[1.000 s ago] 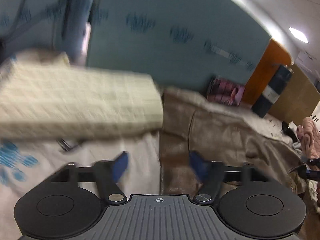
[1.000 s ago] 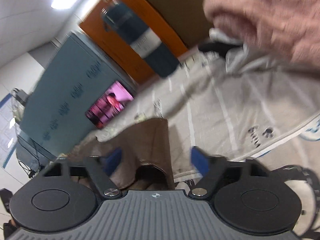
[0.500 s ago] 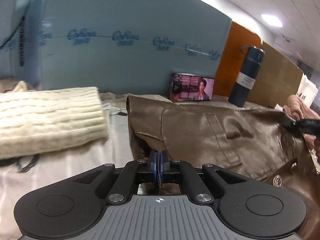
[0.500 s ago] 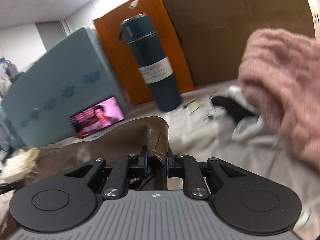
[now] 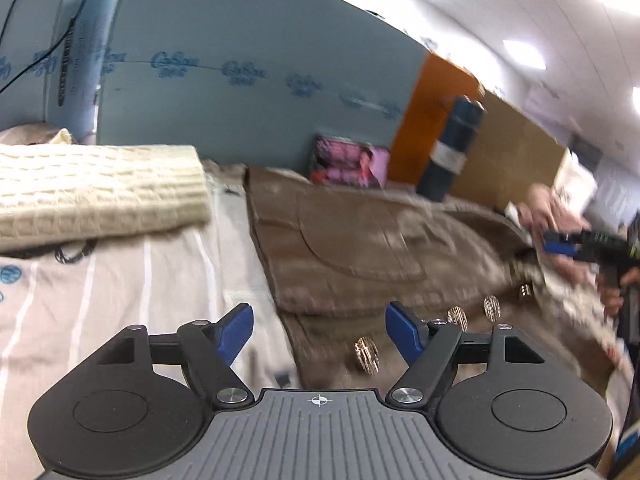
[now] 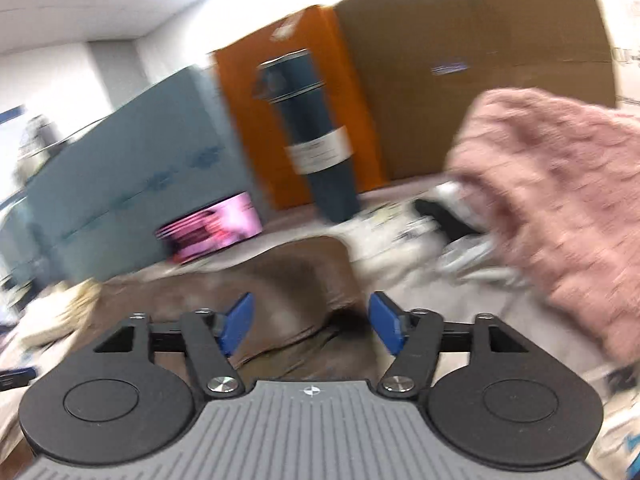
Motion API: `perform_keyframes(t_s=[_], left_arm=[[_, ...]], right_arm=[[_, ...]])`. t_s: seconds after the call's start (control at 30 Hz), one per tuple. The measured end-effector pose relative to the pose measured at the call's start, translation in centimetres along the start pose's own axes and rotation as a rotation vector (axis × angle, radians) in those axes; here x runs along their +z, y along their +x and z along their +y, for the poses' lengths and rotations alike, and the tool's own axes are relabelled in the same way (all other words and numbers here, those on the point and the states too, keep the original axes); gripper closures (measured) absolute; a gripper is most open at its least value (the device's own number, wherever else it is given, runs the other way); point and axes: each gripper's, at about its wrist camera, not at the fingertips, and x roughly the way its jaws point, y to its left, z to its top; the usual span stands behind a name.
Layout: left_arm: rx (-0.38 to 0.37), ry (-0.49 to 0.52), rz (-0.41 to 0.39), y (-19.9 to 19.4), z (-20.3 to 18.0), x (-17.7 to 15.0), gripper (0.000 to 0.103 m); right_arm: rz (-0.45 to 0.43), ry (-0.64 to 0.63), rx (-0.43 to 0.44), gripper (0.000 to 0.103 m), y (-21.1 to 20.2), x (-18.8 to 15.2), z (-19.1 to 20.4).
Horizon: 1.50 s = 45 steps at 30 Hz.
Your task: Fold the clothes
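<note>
Now | left gripper point(image 5: 320, 330): jaws spread, above brown garment point(image 5: 360, 248) edge | right gripper point(image 6: 311, 322): jaws spread, holding nothing | cream knit point(image 5: 96, 188) beside garment

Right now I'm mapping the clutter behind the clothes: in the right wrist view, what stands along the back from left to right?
Blue foam board → pink-lit screen → orange panel → dark blue flask → cardboard sheet → pink knit garment.

Dark blue flask point(image 6: 316, 140) before orange board point(image 6: 256, 120), lit pink screen point(image 6: 212, 230) against pale blue foam panel point(image 5: 248, 80).
</note>
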Motion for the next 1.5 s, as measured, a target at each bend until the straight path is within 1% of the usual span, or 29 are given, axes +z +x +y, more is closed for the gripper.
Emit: perform_keyframes(t_s=[0.1,0.13,0.17,0.23,0.27,0.3,0.33,0.37,0.4,0.43,0.53,0.57,0.6,0.63,0.7,0.73,0.77,0.8,0.83,0.97,1.1,1.17,1.23,1.3,1.37,1.4,1.43,1.47,1.5], left_arm=[[-0.017,0.06,0.02,-0.1,-1.2,-1.0,0.029],[-0.021,0.081,0.024,0.0,-1.6,-1.2,0.029],[-0.024,0.102,0.029,0.1,-1.9,-1.5,0.032],[-0.025,0.109,0.017,0.0,-2.0,-1.6,0.033],[-0.025,0.112,0.012,0.0,-2.1,-1.6,0.048],[-0.012,0.114,0.012,0.1,-2.1,-1.6,0.058],[0.001,0.115,0.012,0.2,-2.1,-1.7,0.075],[0.024,0.116,0.015,0.4,-2.0,-1.6,0.086],[0.038,0.114,0.023,0.6,-1.9,-1.6,0.088],[0.051,0.112,0.03,0.8,-1.8,-1.6,0.093],[0.043,0.096,0.049,1.3,-1.3,-1.6,0.093],[0.034,0.077,0.05,1.3,-1.0,-1.5,0.093],[0.02,0.058,0.045,1.3,-0.6,-1.4,0.092],[0.007,0.041,0.051,1.5,-0.3,-1.3,0.088],[-0.014,0.024,0.051,1.5,0.1,-1.2,0.087],[-0.014,0.025,0.053,1.6,0.1,-1.2,0.082],[-0.005,0.037,0.054,1.6,-0.1,-1.2,0.071],[0.004,0.048,0.055,1.6,-0.2,-1.3,0.066],[-0.006,0.055,0.054,1.6,-0.3,-1.3,0.059],[-0.025,0.095,0.036,1.3,-0.9,-1.5,0.058],[-0.046,0.137,0.004,0.6,-1.3,-1.5,0.058],[-0.067,0.153,-0.01,0.3,-1.6,-1.5,0.058],[-0.064,0.178,0.0,0.5,-1.9,-1.4,0.058],[-0.06,0.184,0.056,1.3,-2.0,-1.4,0.058],[-0.058,0.182,0.066,1.6,-2.0,-1.4,0.062],[-0.056,0.181,0.071,1.7,-2.0,-1.5,0.069],[-0.039,0.194,0.053,1.5,-2.2,-1.5,0.099],[-0.022,0.208,0.036,1.3,-2.4,-1.6,0.102],[0.003,0.222,0.015,1.1,-2.6,-1.7,0.102]], right_arm=[[0.053,-0.048,0.1,0.032,-0.4,-1.7,1.9],[0.077,-0.068,0.119,0.032,-0.3,-2.5,2.3],[0.099,-0.089,0.131,0.032,-0.3,-3.1,2.7],[0.141,-0.132,0.154,0.03,-0.3,-4.5,3.3],[0.163,-0.153,0.166,0.028,-0.3,-5.2,3.6],[0.17,-0.168,0.174,0.026,-0.5,-5.7,3.7],[0.167,-0.18,0.178,0.025,-0.8,-6.0,3.6],[0.163,-0.187,0.18,0.025,-1.0,-6.2,3.5],[0.16,-0.186,0.181,0.025,-1.1,-6.3,3.4],[0.158,-0.182,0.181,0.024,-1.2,-6.3,3.3],[0.155,-0.18,0.182,0.024,-1.2,-6.3,3.2],[0.155,-0.185,0.184,0.024,-1.3,-6.1,3.3],[0.159,-0.189,0.189,0.024,-1.1,-6.0,3.4],[0.163,-0.192,0.195,0.024,-0.8,-5.8,3.5],[0.172,-0.196,0.209,0.024,-0.3,-5.5,3.8],[0.176,-0.2,0.215,0.024,0.1,-5.3,4.1],[0.18,-0.205,0.221,0.024,0.4,-5.2,4.4],[0.183,-0.211,0.225,0.024,0.7,-5.1,4.6],[0.185,-0.217,0.228,0.024,1.1,-5.0,4.9],[0.196,-0.224,0.222,0.028,2.3,-4.8,5.6],[0.172,-0.19,0.214,0.041,2.3,-4.8,5.1],[0.166,-0.179,0.215,0.043,2.2,-4.8,4.9],[0.159,-0.169,0.216,0.046,2.2,-4.8,4.7],[0.163,-0.166,0.232,0.049,2.1,-4.8,4.7],[0.168,-0.169,0.247,0.051,2.1,-4.9,4.8],[0.166,-0.169,0.244,0.052,2.1,-5.0,4.9],[0.164,-0.17,0.241,0.056,2.0,-5.1,5.0],[0.159,-0.172,0.236,0.06,2.0,-5.1,5.1],[0.153,-0.173,0.229,0.071,1.9,-5.2,5.2]])
